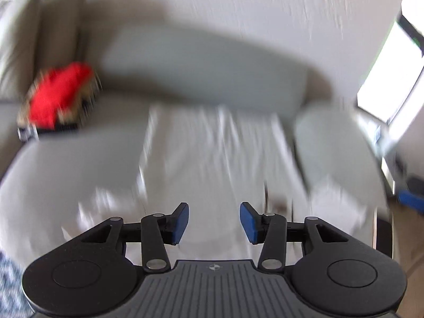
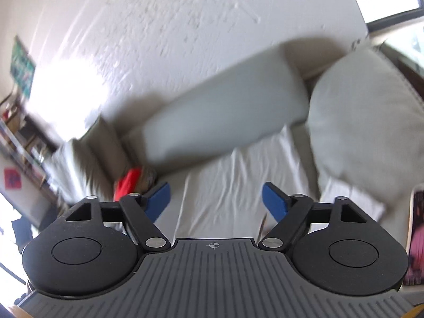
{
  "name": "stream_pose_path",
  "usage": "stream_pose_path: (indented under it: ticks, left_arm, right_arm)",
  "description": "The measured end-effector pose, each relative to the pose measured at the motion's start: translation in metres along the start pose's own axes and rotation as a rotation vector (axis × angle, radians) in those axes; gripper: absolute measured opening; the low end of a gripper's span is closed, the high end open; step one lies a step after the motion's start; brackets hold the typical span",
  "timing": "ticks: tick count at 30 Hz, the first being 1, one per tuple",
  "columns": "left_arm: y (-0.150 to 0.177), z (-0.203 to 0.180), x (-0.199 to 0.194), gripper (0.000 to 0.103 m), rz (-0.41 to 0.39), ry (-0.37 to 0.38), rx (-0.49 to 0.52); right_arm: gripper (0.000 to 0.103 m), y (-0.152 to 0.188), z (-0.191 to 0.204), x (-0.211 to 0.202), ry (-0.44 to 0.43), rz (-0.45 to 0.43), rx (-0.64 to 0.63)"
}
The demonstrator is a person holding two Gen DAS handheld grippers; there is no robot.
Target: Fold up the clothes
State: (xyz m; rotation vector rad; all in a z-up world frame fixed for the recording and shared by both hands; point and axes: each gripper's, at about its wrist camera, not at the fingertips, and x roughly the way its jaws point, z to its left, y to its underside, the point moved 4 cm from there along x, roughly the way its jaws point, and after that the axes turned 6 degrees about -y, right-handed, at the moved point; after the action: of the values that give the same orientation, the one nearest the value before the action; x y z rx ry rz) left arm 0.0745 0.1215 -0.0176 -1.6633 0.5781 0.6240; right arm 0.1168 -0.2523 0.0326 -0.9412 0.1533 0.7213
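A white garment [image 1: 212, 153] lies spread flat on the sofa seat, blurred in the left wrist view; the right wrist view shows the white garment [image 2: 228, 185] below the back cushion. My left gripper [image 1: 214, 222] hovers above its near part, jaws apart, with nothing between the blue pads. My right gripper [image 2: 216, 198] also hangs above the cloth with its jaws spread wide and empty. Neither gripper touches the garment.
A long grey bolster cushion [image 1: 206, 69] lies along the sofa back. A grey pillow [image 2: 371, 122] sits at the right end. A red cloth on a pile [image 1: 55, 98] rests at the left. A window [image 1: 392, 74] is at the right; shelves [image 2: 23, 137] stand far left.
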Motion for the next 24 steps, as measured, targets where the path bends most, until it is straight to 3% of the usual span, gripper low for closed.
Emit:
stream_pose_path:
  ticks: [3, 4, 7, 10, 11, 13, 16, 19, 22, 24]
  left_arm:
    - [-0.042, 0.023, 0.029, 0.05, -0.04, -0.014, -0.071]
    - [-0.054, 0.03, 0.047, 0.054, -0.029, -0.015, -0.092]
    - [-0.08, 0.059, 0.115, 0.055, 0.061, -0.034, -0.14]
    - [-0.089, 0.083, 0.188, 0.053, 0.112, -0.111, -0.168]
    - [-0.088, 0.088, 0.21, 0.052, 0.119, -0.134, -0.179]
    - [-0.085, 0.094, 0.25, 0.05, 0.129, -0.142, -0.201]
    - [-0.089, 0.105, 0.297, 0.049, 0.119, -0.156, -0.237]
    - [-0.102, 0.122, 0.337, 0.049, 0.099, -0.176, -0.294]
    - [-0.113, 0.132, 0.375, 0.042, 0.13, -0.14, -0.345]
    - [-0.116, 0.132, 0.393, 0.04, 0.146, -0.087, -0.367]
  right_arm:
    - [0.087, -0.026, -0.018, 0.048, 0.068, 0.011, 0.014]
    - [0.087, -0.033, -0.028, 0.07, 0.092, 0.027, 0.02]
    - [0.086, -0.05, -0.069, 0.144, 0.164, 0.089, 0.054]
    - [0.07, -0.059, -0.125, 0.224, 0.201, 0.157, 0.116]
    - [0.057, -0.062, -0.145, 0.249, 0.21, 0.17, 0.15]
    - [0.051, -0.067, -0.178, 0.291, 0.234, 0.177, 0.202]
    - [0.051, -0.072, -0.211, 0.33, 0.268, 0.138, 0.214]
    - [0.051, -0.076, -0.234, 0.352, 0.237, 0.104, 0.253]
    - [0.047, -0.082, -0.253, 0.368, 0.206, 0.093, 0.279]
    - [0.038, -0.085, -0.263, 0.378, 0.179, 0.09, 0.298]
